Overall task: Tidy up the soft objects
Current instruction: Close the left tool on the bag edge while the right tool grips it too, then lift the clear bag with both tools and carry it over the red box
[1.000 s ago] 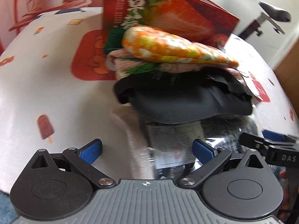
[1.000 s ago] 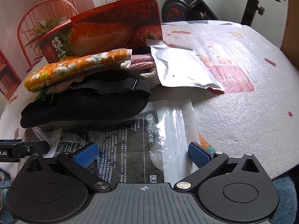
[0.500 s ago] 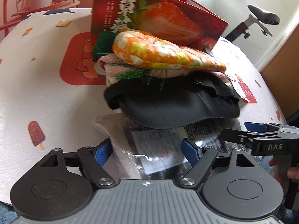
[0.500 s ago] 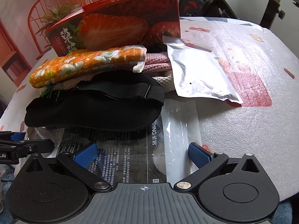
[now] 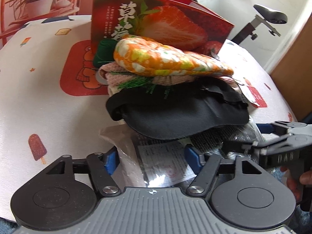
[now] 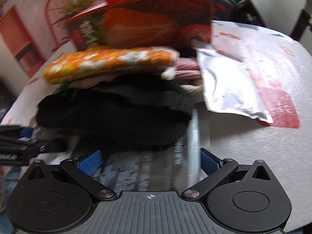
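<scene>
Soft stack on table [image 5: 39, 105], near side of strawberry box [image 5: 161, 25]: orange floral mitt [image 5: 167, 62] on top, pink knit [image 5: 117, 76] under it, black cap [image 5: 175, 115] lowest, all resting on clear plastic bag [image 5: 161, 161]. L gripper [image 5: 151, 159] jaws apart, straddling bag's near edge. R gripper [image 6: 150, 159] jaws apart, same bag, further right; view blurred. Judgement: close both on bag w/ equal bite, then lift level & slow so stack doesn't slide off.

Black tongs [image 5: 152, 159]; blue pads [image 5: 192, 159]
</scene>
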`<action>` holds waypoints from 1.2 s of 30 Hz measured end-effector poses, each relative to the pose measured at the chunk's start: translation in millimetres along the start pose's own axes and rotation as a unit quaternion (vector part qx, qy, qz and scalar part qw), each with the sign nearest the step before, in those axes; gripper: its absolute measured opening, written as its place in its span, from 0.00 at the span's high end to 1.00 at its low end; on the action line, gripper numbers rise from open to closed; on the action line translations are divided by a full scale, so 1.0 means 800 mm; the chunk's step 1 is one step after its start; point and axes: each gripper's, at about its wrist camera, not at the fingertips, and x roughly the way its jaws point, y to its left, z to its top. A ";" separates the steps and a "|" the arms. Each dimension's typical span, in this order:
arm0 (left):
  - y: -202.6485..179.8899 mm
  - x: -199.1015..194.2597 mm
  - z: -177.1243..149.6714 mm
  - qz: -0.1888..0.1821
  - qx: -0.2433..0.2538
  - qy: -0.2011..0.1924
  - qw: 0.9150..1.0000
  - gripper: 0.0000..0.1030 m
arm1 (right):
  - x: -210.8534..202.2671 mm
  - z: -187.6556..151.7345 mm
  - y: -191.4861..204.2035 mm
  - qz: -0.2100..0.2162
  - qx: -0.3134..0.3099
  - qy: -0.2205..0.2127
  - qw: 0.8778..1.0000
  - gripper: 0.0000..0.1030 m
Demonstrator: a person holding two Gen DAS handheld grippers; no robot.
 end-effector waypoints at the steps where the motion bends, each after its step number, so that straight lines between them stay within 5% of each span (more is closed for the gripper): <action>1: -0.002 -0.002 -0.001 0.001 0.005 0.000 1.000 0.32 | -0.001 -0.002 0.005 0.000 -0.006 0.004 1.000 0.04; 7: -0.002 -0.019 -0.008 -0.009 0.006 -0.016 1.000 0.38 | -0.034 -0.010 -0.005 0.024 0.018 -0.005 1.000 0.40; 10: 0.004 -0.034 -0.008 -0.032 -0.010 -0.032 0.999 0.41 | -0.054 -0.011 -0.010 0.027 0.016 -0.016 0.999 0.50; 24: -0.016 -0.123 0.003 -0.036 0.042 -0.149 0.987 0.41 | -0.155 0.009 0.024 0.030 -0.087 -0.097 0.991 0.56; 28: -0.024 -0.134 0.027 -0.019 0.077 -0.172 0.982 0.41 | -0.165 0.036 0.040 0.009 -0.159 -0.092 0.983 0.61; 36: -0.011 -0.138 0.101 -0.033 0.059 -0.188 0.980 0.41 | -0.168 0.100 0.062 -0.045 -0.257 -0.141 0.955 0.74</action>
